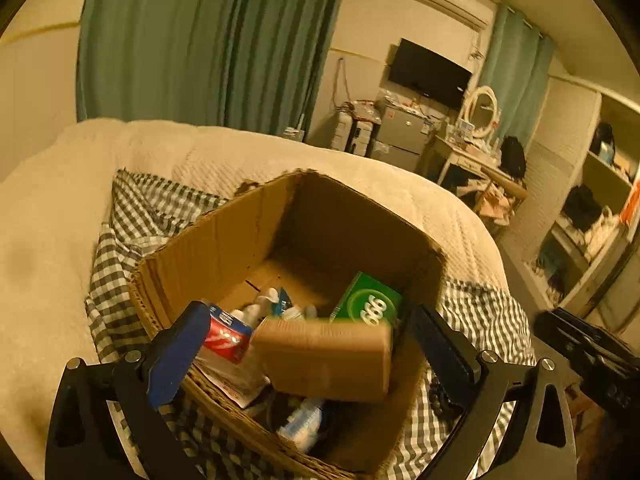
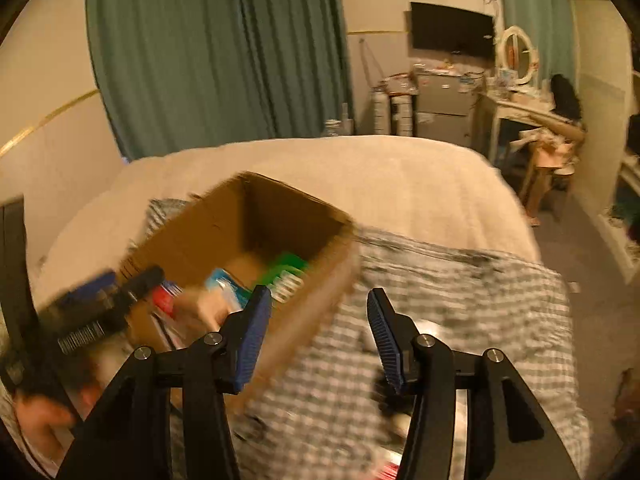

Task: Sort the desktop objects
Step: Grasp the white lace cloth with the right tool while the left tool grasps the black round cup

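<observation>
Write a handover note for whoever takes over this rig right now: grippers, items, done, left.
Left gripper: open, a small brown cardboard packet blurred between its fingers over the large open cardboard box; whether it is gripped or dropping is unclear.
Right gripper: open, empty, above the grey checked cloth.
Done: green carton, red-and-white tube box and small white bottles are in the box.
Left: blurred items on the cloth near the right gripper.

A cardboard box [image 1: 224, 240] sits on a checked cloth [image 1: 132, 216] on the bed [image 1: 48, 216], packets [image 1: 370, 304] inside it.
</observation>
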Available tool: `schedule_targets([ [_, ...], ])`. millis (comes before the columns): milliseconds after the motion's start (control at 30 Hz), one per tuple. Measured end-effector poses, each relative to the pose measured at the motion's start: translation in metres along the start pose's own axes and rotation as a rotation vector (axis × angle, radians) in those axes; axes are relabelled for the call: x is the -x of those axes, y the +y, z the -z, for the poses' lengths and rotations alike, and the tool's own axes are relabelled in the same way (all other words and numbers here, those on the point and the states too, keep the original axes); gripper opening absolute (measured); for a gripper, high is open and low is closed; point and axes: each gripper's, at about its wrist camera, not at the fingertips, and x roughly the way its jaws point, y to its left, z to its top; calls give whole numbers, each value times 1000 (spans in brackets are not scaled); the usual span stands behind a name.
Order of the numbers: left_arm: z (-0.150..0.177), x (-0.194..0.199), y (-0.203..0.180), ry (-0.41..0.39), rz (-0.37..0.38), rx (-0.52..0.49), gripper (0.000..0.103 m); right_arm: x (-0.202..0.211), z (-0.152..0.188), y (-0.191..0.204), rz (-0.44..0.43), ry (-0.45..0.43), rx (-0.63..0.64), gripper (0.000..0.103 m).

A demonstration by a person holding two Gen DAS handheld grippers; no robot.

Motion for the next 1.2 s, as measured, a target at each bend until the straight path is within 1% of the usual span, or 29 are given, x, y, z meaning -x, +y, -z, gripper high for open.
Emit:
schedule_targets([
  [133, 11, 17, -25, -4, 35, -41, 103, 26, 29, -41, 94, 14, -13, 51],
  [300, 36, 36, -66, 0, 101, -101, 103, 40, 71, -94, 122, 27, -114, 51],
  [367, 48, 40, -84, 2, 131, -137, 103, 38, 86, -110, 136, 55, -152, 51],
  [467, 66, 38, -110, 9, 152, -194, 103, 33, 94, -129, 132, 74, -196, 51],
  [533, 77, 32, -125, 23, 143, -246, 103, 28, 96, -132, 105, 79, -205, 51],
  [600, 88, 25, -138, 32, 106, -294, 103, 18, 98, -131, 62, 93, -195, 51],
  [700, 102, 11, -146, 59, 87, -331, 103, -11, 110, -128, 42, 165, -162, 51],
  [800, 106, -2, -143, 94, 96, -311, 103, -45, 122, -119, 36, 243, -105, 51],
  [900, 106, -12, -138, 131, 184, -241, 103, -66, 130, -113, 16, 280, -90, 51],
  [967, 105, -19, -137, 143, 186, -219, 103, -74, 133, -110, 3, 282, -83, 51],
  [1033, 105, -25, -138, 154, 171, -216, 103, -81, 135, -106, 0, 298, -63, 51],
  [1067, 106, -28, -138, 156, 167, -214, 103, -85, 136, -104, 5, 307, -52, 49],
  [1133, 109, -32, -138, 167, 169, -210, 103, -94, 140, -100, 28, 341, -25, 9],
  [1200, 112, -36, -139, 177, 165, -214, 103, -91, 139, -102, 36, 342, -36, 9],
])
